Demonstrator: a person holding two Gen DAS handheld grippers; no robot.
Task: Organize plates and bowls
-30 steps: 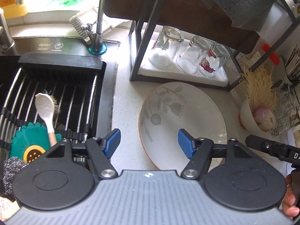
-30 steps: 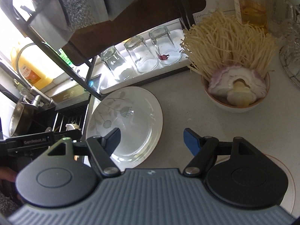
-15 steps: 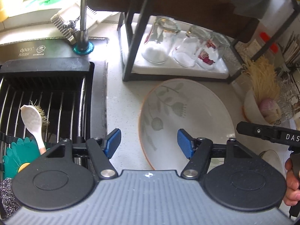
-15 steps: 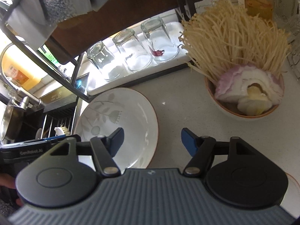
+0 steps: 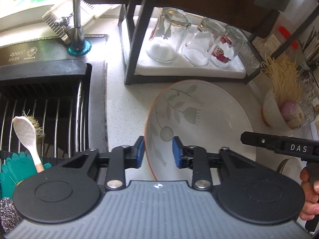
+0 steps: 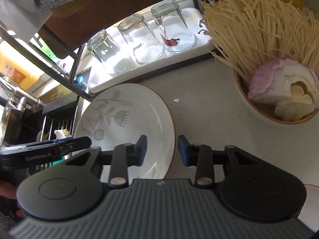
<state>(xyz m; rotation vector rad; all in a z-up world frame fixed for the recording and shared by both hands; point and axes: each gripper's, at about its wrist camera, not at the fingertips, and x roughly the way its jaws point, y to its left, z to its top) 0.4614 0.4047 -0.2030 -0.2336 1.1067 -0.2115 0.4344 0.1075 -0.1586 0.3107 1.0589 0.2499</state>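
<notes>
On the pale speckled counter (image 6: 209,107), between the sink rack (image 5: 45,107) and the bowl of enoki mushrooms (image 6: 273,91), sits the white plate (image 5: 201,123) with its grey leaf-and-flower print and thin orange rim; it lies flat, face up, just in front of the white tray (image 5: 191,67) where three glasses (image 5: 169,37) stand upside down; being round it has no long axis to speak of, though the printed stems run from its near-left edge up towards the tray. The left gripper (image 5: 157,151) straddles the plate's sink-side rim, one blue pad outside the edge and the other over the plate's inside; its jaws have just been closing, yet a gap shows on either side of the rim, so I cannot say the pads press it. The right gripper (image 6: 162,150) straddles the opposite rim in the same way, its jaws also just closing, with space visible around the edge. In the rack lie a white spoon (image 5: 26,133), a bristle brush (image 5: 37,127) and a teal scrubber (image 5: 14,169); a faucet (image 5: 76,18) rises behind.
</notes>
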